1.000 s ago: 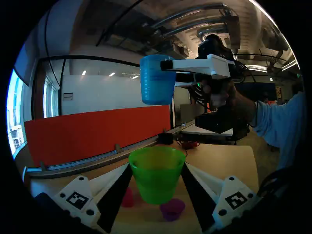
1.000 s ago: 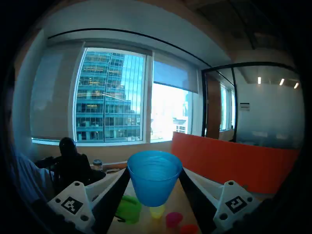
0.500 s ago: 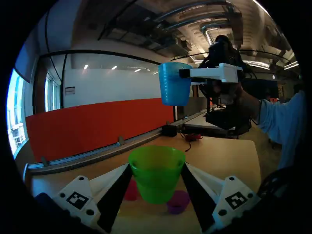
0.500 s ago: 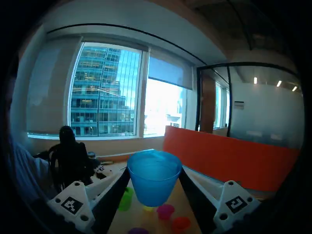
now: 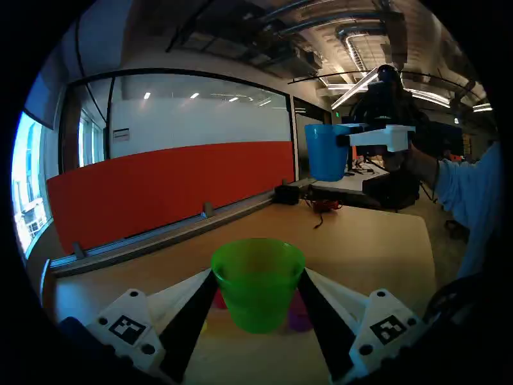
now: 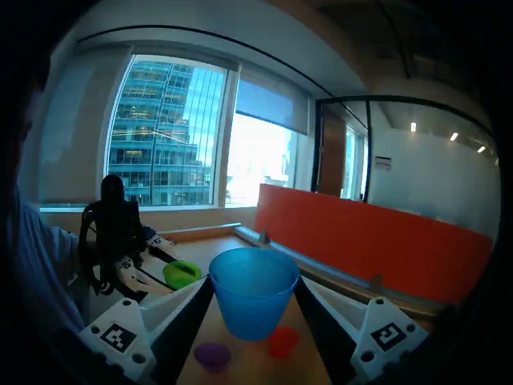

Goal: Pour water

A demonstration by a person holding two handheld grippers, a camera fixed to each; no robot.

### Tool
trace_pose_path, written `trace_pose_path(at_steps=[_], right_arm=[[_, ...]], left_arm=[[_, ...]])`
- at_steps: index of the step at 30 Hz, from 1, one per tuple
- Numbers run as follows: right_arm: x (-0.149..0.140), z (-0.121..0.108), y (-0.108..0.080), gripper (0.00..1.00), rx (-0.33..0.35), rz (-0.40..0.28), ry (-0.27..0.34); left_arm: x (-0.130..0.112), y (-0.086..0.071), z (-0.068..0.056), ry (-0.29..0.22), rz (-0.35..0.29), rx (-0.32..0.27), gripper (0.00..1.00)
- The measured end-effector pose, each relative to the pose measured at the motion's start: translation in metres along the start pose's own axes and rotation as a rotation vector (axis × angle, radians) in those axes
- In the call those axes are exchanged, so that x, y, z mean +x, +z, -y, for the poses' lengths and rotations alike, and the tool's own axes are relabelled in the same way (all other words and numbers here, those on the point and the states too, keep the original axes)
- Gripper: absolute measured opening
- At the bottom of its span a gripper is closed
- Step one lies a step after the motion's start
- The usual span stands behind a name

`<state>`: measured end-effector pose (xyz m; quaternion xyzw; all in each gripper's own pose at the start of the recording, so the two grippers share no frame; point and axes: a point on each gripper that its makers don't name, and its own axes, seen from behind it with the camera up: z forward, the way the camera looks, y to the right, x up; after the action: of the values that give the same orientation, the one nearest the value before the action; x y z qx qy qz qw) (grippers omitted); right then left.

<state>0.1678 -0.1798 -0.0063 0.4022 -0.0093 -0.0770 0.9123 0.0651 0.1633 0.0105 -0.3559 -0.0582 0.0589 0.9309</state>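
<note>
A green plastic cup [image 5: 258, 284] stands upright between the fingers of my left gripper [image 5: 258, 292], which is shut on it above the wooden table [image 5: 359, 244]. My right gripper [image 6: 254, 301] is shut on a blue cup [image 6: 254, 299], also upright. In the left gripper view the blue cup [image 5: 326, 151] hangs high at the right, held by the other gripper and a hand in a light blue sleeve. In the right gripper view the green cup [image 6: 181, 274] sits low at the left in the far gripper's fingers [image 6: 138, 272].
Small cups lie on the table: a red one [image 6: 283, 339] and a purple one [image 6: 213, 355] below the blue cup, pink [image 5: 220, 299] and purple [image 5: 299, 316] beside the green cup. An orange partition [image 5: 167, 186] and rail run along the table's far edge. Cables [image 5: 320, 206] lie at the back.
The blue cup has moved away to the right and lower in the left gripper view, shrinking with distance. The right gripper's view has swung down toward the table. Both cups stay gripped and upright.
</note>
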Motion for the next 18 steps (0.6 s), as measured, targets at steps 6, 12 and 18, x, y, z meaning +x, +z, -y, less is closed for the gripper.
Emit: trace_pose_path(at_steps=[6, 12, 18], right_arm=[[-0.021, -0.005, -0.008, 0.91, -0.014, 0.006, 0.013], [-0.046, -0.004, -0.01, 0.91, -0.014, 0.027, 0.026], [-0.079, -0.001, -0.008, 0.91, -0.012, 0.066, 0.035]], left_arm=[[-0.016, -0.001, 0.002, -0.007, 0.032, 0.005, 0.85], [-0.027, -0.002, -0.002, -0.014, 0.058, -0.007, 0.85], [-0.047, 0.002, -0.006, -0.011, 0.105, -0.018, 0.85]])
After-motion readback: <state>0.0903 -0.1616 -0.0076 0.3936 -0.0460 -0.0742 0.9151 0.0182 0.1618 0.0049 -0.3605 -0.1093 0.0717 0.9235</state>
